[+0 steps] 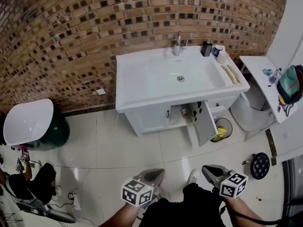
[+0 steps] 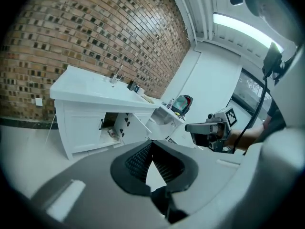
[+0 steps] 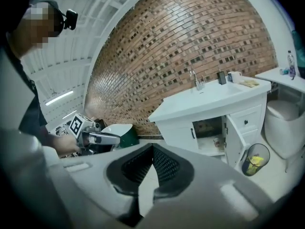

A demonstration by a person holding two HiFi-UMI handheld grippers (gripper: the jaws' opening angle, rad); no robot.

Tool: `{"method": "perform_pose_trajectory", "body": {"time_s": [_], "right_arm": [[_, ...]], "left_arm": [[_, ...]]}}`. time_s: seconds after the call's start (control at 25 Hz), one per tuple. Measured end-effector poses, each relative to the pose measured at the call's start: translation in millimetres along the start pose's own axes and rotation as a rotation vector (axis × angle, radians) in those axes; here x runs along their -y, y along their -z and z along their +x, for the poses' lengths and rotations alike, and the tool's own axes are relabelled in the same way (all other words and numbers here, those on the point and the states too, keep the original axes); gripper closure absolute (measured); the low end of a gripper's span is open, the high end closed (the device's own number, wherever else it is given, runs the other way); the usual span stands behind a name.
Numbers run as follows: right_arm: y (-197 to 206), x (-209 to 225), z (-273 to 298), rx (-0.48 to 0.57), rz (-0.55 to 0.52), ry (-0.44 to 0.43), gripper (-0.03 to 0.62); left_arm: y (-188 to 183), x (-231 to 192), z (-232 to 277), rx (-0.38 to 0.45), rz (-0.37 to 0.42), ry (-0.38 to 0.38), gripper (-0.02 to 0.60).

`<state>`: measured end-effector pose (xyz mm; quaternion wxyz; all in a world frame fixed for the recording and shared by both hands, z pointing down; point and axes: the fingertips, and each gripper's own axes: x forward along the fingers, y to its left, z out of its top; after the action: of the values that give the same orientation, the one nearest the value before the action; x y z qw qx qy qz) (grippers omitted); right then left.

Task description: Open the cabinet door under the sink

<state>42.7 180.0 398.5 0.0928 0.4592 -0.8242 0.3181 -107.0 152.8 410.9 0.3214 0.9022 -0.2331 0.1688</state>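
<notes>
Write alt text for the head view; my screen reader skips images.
A white sink cabinet stands against a brick wall with one door swung open. The left gripper and right gripper sit low near the person, far from it, both shut and empty.

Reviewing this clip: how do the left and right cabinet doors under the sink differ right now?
The left cabinet door is shut, flush with the cabinet front; the right cabinet door stands swung outward. The left cabinet door shows its outer face, with a dark handle by its right edge; the right cabinet door leaves the inside exposed, with a small item on the shelf. Both are white and sit under the same sink.
</notes>
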Motion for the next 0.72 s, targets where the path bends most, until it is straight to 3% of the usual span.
{"method": "perform_pose_trajectory", "body": {"time_s": [0.12,0.4,0.72], "right_arm": [[7,-13,-10,0.0,-0.021,-0.005,0.582],[-6,-9,-20,-0.015,-0.046,-0.067,0.582],[-22,9,-26,0.011,-0.065,-0.1,0.582]], "left_arm": [[1,11,-4,0.025,0.003,0.0,0.566],[-9,24,-2,0.092,-0.021,-0.078,0.566],[-17,42,17,0.106,-0.014,-0.101,0.566]]}}
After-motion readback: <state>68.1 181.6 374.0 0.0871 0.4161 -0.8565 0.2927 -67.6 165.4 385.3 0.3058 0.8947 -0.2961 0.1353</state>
